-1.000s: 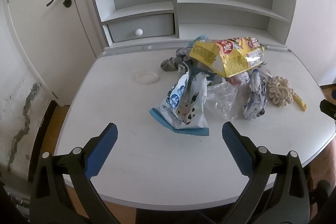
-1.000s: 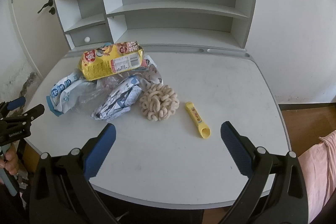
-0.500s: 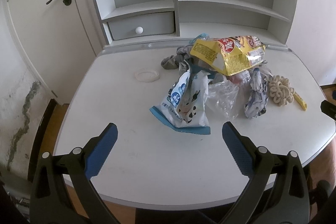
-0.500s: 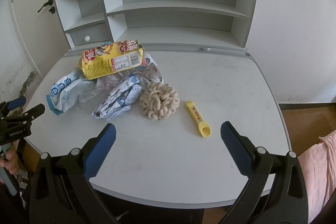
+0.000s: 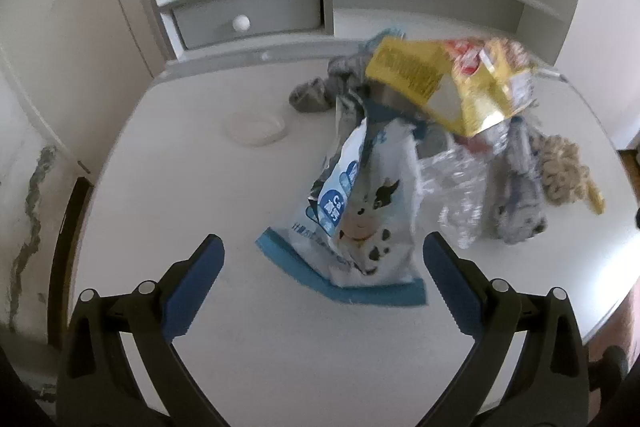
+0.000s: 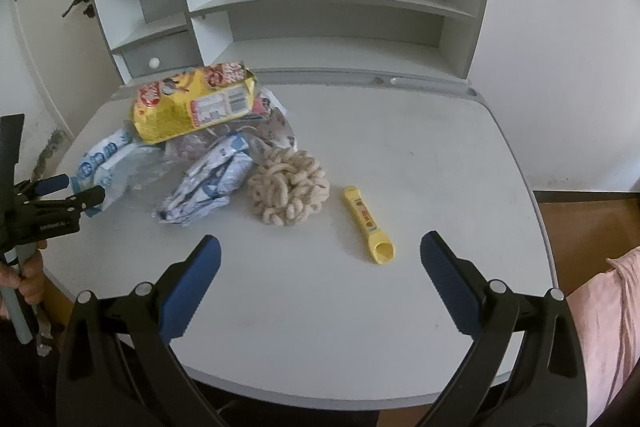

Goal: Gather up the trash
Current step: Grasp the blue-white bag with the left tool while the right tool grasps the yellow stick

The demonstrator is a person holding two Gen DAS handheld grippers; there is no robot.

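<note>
My left gripper [image 5: 320, 283] has its jaws wide apart, empty, just short of the blue-and-white cow bag [image 5: 360, 211] on the desk [image 5: 160, 187]; my right gripper [image 6: 320, 279], also spread, hovers near the yellow tube [image 6: 368, 223]

Yellow snack bag [image 6: 192, 105]: glossy foil plastic
Milk powder pouch [image 5: 360, 211]: glossy plastic
Rope coil [image 6: 288, 193]: rough fibre
Desk top [image 6: 420, 163]: smooth, matt

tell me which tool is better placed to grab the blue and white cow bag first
Left. The left tool is open with the blue and white cow bag lying right between its fingertips. The right tool is open too, but faces bare table near the yellow tube, far from that bag.
</note>
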